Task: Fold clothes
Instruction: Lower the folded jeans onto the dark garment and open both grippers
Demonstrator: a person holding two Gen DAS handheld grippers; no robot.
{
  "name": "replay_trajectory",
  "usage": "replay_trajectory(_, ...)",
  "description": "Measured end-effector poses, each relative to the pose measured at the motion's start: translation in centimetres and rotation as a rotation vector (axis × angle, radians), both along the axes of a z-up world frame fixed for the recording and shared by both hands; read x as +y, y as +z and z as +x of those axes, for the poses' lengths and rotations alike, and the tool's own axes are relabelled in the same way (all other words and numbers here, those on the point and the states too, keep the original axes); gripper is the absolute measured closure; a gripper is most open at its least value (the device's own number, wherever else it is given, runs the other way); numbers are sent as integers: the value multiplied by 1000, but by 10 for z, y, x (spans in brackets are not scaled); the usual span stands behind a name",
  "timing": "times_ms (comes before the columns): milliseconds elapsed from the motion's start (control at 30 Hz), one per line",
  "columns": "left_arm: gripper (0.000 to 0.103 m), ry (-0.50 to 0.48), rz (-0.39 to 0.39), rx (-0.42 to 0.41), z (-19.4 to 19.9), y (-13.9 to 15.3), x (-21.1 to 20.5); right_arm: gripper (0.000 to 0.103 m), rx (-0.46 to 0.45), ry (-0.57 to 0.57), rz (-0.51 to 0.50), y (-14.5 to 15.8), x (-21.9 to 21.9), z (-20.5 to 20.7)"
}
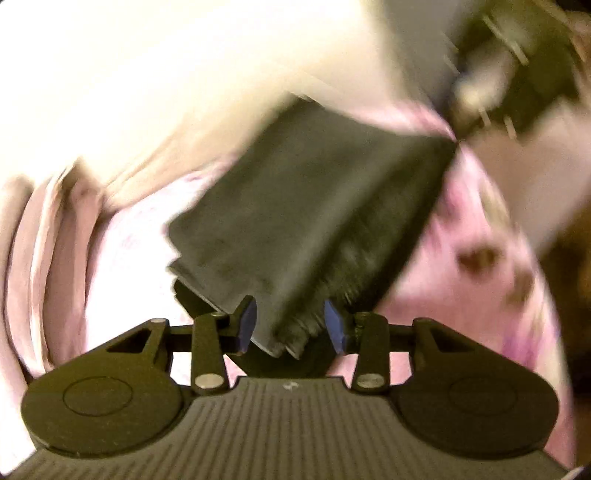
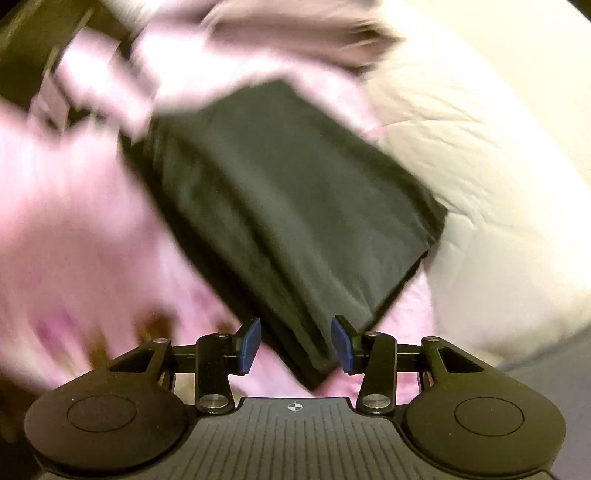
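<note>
Dark grey cloth, a folded garment (image 1: 314, 221), fills the middle of the left wrist view on pink bedding (image 1: 480, 280), running from 6 o'clock toward 1 o'clock. The left gripper (image 1: 290, 325) has its jaws apart, the garment's near edge lying between the pads with no clear pinch.

From the right wrist, the same garment (image 2: 288, 206) looks like a neat flat rectangle, white duvet (image 2: 480, 147) at 3 o'clock. The right gripper (image 2: 295, 345) has its jaws apart over a corner. I judge this piece nearly finished; a pale heap (image 2: 258, 33) at 12 o'clock may remain.
</note>
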State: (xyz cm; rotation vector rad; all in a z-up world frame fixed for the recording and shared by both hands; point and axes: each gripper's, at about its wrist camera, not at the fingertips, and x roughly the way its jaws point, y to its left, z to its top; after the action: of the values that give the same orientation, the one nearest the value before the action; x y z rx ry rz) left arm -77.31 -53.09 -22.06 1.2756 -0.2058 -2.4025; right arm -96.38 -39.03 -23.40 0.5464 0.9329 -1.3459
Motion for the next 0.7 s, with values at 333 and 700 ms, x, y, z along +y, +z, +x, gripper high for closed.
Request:
replay_trajectory(333, 76, 102, 210, -133, -38, -59, -47, 59, -419, -303, 34, -55, -90, -53)
replay_trajectory(700, 67, 23, 143, -234, -41, -73, -29, 59, -333, -191, 57, -58, -71, -53)
